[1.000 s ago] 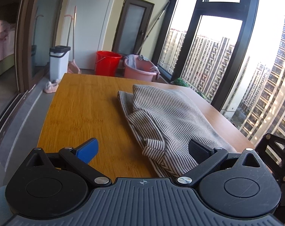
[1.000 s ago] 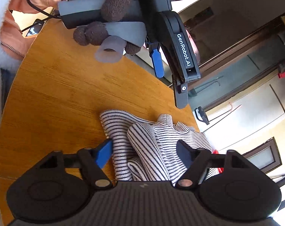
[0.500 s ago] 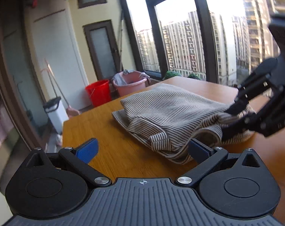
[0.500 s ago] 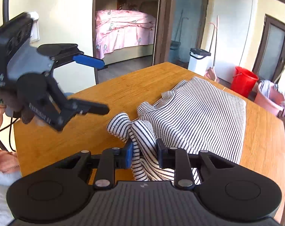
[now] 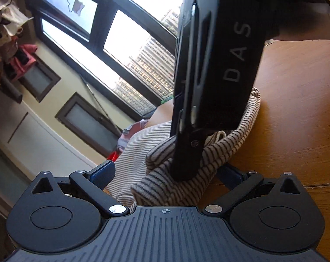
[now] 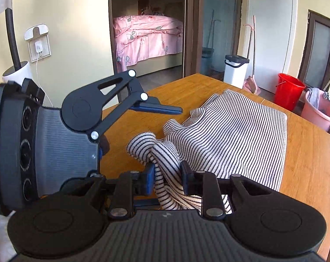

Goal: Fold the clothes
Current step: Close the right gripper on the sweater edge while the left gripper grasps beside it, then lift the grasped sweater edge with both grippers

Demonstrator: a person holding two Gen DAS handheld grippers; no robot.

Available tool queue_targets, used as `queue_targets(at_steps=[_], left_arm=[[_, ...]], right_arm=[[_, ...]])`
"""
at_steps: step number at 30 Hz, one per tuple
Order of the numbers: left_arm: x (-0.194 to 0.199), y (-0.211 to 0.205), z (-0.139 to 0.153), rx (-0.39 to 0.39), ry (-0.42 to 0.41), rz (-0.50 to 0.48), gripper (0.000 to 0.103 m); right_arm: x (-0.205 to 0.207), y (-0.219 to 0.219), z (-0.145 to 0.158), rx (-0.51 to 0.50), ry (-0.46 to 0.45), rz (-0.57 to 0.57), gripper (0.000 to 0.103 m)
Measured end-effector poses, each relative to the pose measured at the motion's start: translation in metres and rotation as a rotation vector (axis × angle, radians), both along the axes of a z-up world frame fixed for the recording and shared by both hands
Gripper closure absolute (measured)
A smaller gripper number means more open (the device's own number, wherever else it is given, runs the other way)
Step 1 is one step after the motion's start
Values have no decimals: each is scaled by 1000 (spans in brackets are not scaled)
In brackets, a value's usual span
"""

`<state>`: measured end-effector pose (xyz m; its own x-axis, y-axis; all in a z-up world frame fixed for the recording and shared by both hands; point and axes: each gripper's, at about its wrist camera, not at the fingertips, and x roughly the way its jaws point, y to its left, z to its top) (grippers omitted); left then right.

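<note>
My right tongs (image 6: 167, 174) pinch a bunched corner of the striped top (image 6: 234, 131) on the wooden table (image 6: 306, 163); my left tongs (image 5: 165, 172) gape wide beside it.

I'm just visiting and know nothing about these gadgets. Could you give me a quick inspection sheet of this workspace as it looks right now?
Surface: wooden table, bare around the garment.
Job's things: striped garment, bunched at its near end.
Clutter: nothing seen on the table.
Grippers: right gripper shut on a striped fold; left gripper open, fabric between its fingers.
Cables: white charger cord at a wall socket.
Surroundings: red bucket, pink basin, white bin, pink bed, windows.
</note>
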<state>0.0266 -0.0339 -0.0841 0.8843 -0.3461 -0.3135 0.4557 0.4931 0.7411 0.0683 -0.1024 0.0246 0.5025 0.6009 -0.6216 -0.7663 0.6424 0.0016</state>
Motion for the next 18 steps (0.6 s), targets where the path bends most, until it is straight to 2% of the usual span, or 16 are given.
queue_targets(at_steps=[2,4,5,6,8,11,14,15,18], left_arm=[[0,-5,-5,-11,27,-18,25],[0,-7,-9,-23,34,-21,31],[0,-7,-9,-25,36,-22,38],[0,-7,-9,-28,39,-23,42],[3,-4,-6,-59,72,-19,55],[6,2,-2,-108,111,-10,60],[13,11,10,-210,163,18,62],[17,17,15,-270,193,34,62],[29,37,31,-428,273,77,62]], right_arm=[[-5,-1,3,-15,-8,12,79],[-8,-1,5,-39,-22,22,79],[-9,-3,7,-45,-28,25,77],[-10,-7,11,-44,-32,24,75],[-11,-20,22,-11,-59,9,66],[-17,-42,39,-29,-185,-55,43],[-24,-63,36,-143,-327,-109,35],[-25,-69,29,-188,-349,-124,32],[-28,-83,5,-302,-362,-157,30]])
